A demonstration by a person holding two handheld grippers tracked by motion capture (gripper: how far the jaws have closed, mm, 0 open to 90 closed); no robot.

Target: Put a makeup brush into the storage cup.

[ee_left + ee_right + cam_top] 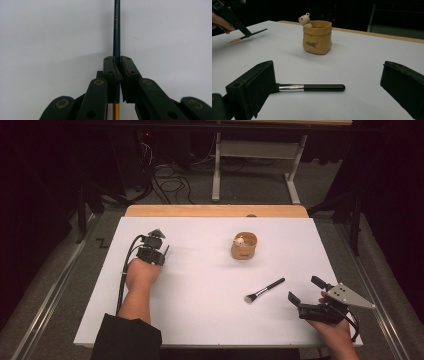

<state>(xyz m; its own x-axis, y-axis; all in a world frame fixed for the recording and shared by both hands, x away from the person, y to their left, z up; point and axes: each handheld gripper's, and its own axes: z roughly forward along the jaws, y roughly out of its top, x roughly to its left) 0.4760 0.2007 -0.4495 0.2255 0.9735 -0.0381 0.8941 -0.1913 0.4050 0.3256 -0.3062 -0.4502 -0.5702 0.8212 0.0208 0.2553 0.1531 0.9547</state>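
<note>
A white table top (200, 320) is seen filling the middle of the high view, with a strip of pale wood (215, 211) exposed along its far edge. Grey floor (250, 185) is shown beyond it in the upper centre, where black cables (172, 182) are coiled at the upper left of centre. A light grey metal frame (255, 150) is stood at the top centre. The surroundings at both sides are left in darkness.

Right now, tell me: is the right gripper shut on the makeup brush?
No. The right gripper has its jaws wide apart, and the makeup brush lies untouched on the white table between them.
</note>
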